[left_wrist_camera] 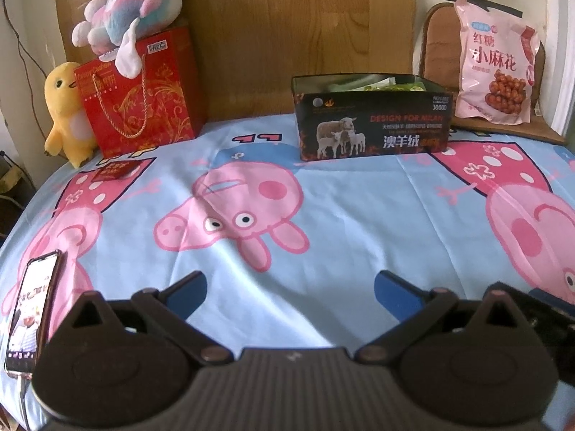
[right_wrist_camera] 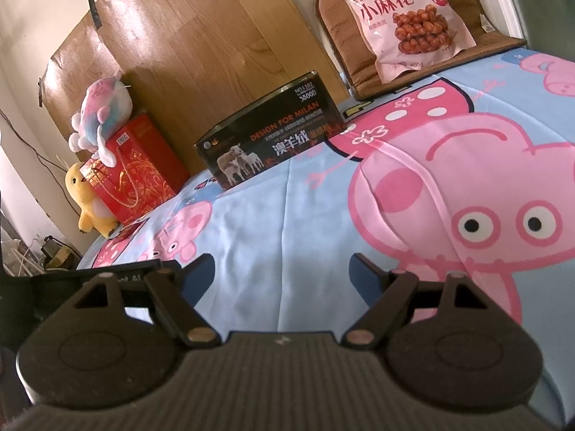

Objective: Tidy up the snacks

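The box (left_wrist_camera: 373,122) you are filling sits at the far side of the sheet (left_wrist_camera: 323,244), against the wooden board (left_wrist_camera: 280,28). It is a dark, open-topped rectangular carton printed with sheep and orange lettering; green and pale packets (left_wrist_camera: 381,84) show above its rim. Right of the box, a pink glossy snack bag (left_wrist_camera: 494,64) with a picture of brown twists leans upright on a brown padded chair (left_wrist_camera: 438,46), off the sheet and well apart from both grippers.

Left of the box stands a red gift bag (left_wrist_camera: 140,97) with gold scrollwork and a twisted cord handle. A pastel plush (left_wrist_camera: 133,14) lies on top of it, and a yellow plush chick (left_wrist_camera: 64,111) stands just beside it on its far left. A small red packet (left_wrist_camera: 116,170) lies flat on the sheet in front of the gift bag. Nearer you than the box and far to its left, a phone (left_wrist_camera: 32,309) with a lit screen rests on the sheet.

The sheet is light blue cloth, slightly creased, printed with large pink cartoon pigs. Nothing lies between the box and your grippers.

Your left gripper (left_wrist_camera: 291,291) hangs over the sheet with its blue-padded jaws wide apart and nothing between them. Your right gripper (right_wrist_camera: 284,273) is likewise spread wide and holds nothing.
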